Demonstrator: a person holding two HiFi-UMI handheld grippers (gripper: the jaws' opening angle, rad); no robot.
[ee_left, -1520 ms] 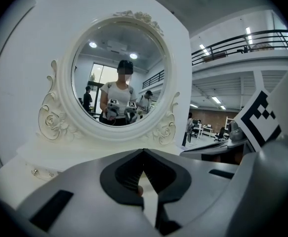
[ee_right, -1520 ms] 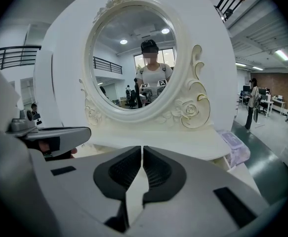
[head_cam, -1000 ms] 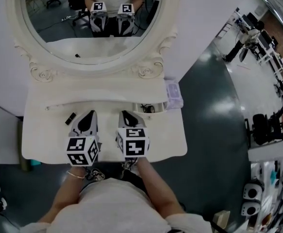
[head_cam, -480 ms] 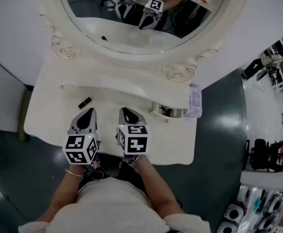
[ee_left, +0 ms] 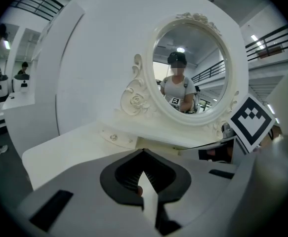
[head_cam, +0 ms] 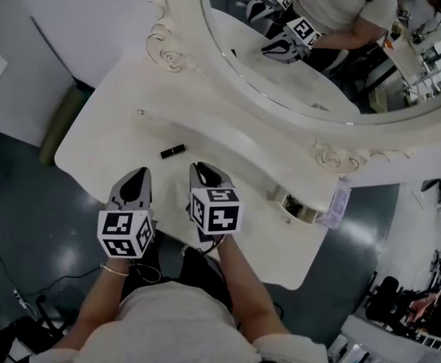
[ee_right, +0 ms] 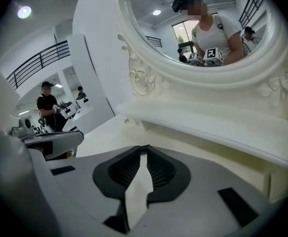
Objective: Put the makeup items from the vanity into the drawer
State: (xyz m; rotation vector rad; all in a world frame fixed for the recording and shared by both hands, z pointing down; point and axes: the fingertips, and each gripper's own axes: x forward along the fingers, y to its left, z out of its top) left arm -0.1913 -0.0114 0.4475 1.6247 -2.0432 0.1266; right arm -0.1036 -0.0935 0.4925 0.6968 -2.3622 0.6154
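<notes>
The left gripper (head_cam: 137, 178) hovers over the vanity (head_cam: 107, 138), fingers pressed together and empty. A small black makeup tube (head_cam: 172, 151) lies on the tabletop at its two o'clock, untouched. The right gripper (head_cam: 200, 169), at three o'clock, is likewise closed on nothing.

Bright, even overhead lighting; gripper views fisheye-warped (dark vignetted corners).

Left gripper (ee_left: 144, 153) jaws closed together — white vanity (ee_left: 69, 149) ahead, ornate oval mirror (ee_left: 193, 58) above, right gripper's marker cube (ee_left: 251, 121) alongside.
</notes>
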